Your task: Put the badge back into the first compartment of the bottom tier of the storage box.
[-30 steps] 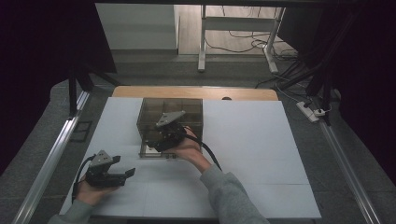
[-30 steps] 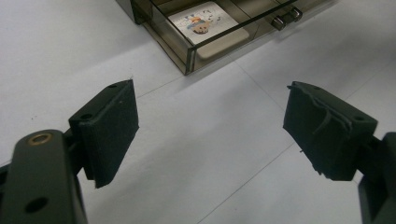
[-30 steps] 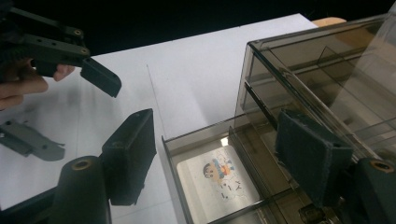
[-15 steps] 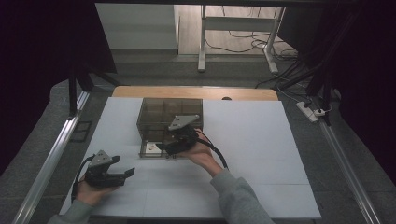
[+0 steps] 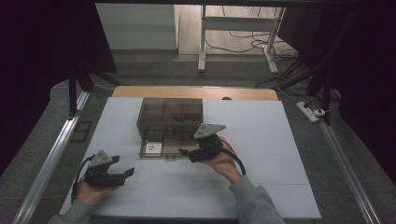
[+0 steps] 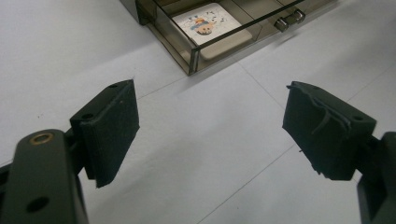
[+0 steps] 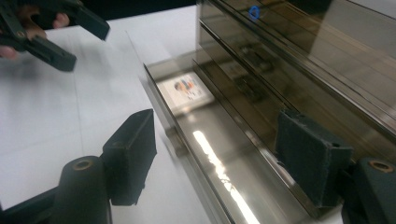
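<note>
Nearest to me, my left gripper (image 5: 122,173) rests low over the white table (image 5: 261,186) near its front left corner, and its jaws stand spread wide with nothing but bare tabletop between them; in the left gripper view the two black pads (image 6: 114,128) are well apart. Beyond them I see the front corner of the pulled-out drawer (image 6: 219,44), with a square picture card (image 6: 208,23) lying flat inside and two small metal knobs (image 6: 286,21) on the drawer front.

A little farther in, my right gripper (image 5: 183,152) is at the front of the smoky clear drawer box (image 5: 170,119), right by the drawer's (image 5: 161,148) front edge, my hand (image 5: 224,161) behind it. In the right gripper view the jaws straddle the front wall of the drawer (image 7: 219,154): one pad (image 7: 133,151) outside over the table, the other on the box side. They've just eased open a touch, and I can see daylight between the outer pad and the wall, so I call them parted, not pinching. The card (image 7: 187,91) lies at the drawer's far end in that view, and my left gripper (image 7: 56,32) shows blurred beyond it.

Farther on, the box sits mid-table toward the back, with a wooden edge (image 5: 196,92) behind the white surface.
</note>
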